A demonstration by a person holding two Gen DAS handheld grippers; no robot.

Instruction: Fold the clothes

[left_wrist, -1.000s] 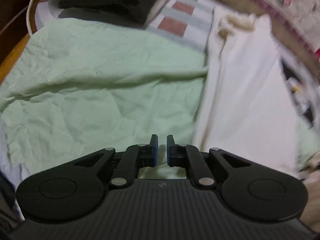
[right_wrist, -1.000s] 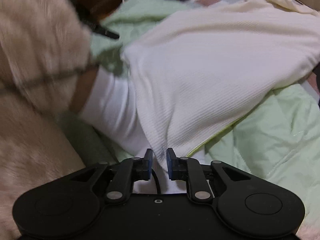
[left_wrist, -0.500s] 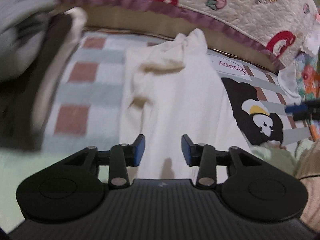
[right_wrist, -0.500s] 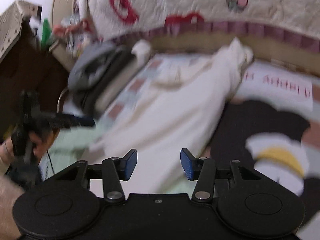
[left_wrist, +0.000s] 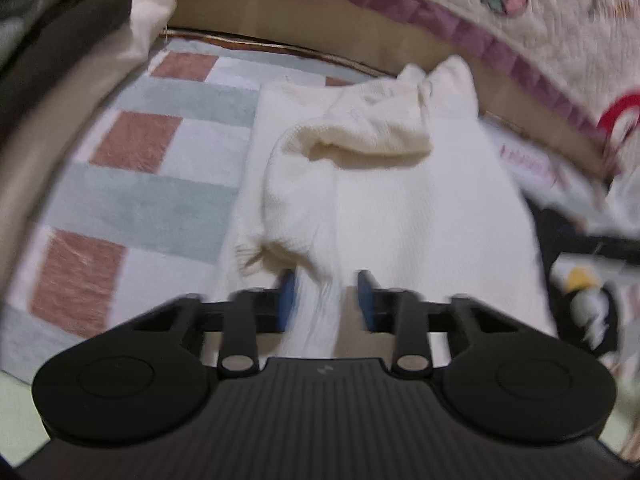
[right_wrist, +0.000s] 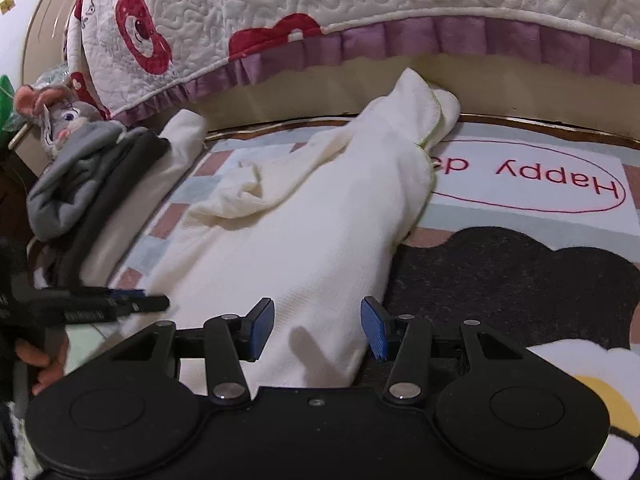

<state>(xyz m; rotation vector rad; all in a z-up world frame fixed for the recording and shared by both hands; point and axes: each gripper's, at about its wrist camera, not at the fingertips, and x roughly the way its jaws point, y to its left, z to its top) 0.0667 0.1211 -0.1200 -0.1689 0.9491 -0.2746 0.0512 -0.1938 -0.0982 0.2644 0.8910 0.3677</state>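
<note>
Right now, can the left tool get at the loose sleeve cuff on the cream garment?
Probably yes. The left tool is open, and the cuff on the cream garment lies just ahead, left of its fingers, with nothing covering it.

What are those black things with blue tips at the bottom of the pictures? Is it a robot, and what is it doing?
No robot here: a person holds one pincher tool in each hand, and a small camera rides on each tool, looking forward along its two fingers. One picture comes from the left gripper, the other from the right gripper. The blue tips are its finger pads. Both grippers are open and hold nothing. In front of them lies a cream-white ribbed garment, waiting to be folded, on a checked pink and grey mat with red "Happy" lettering. Behind hangs a quilted white bedspread with red bears. A grey plush rabbit sits at the left.
</note>
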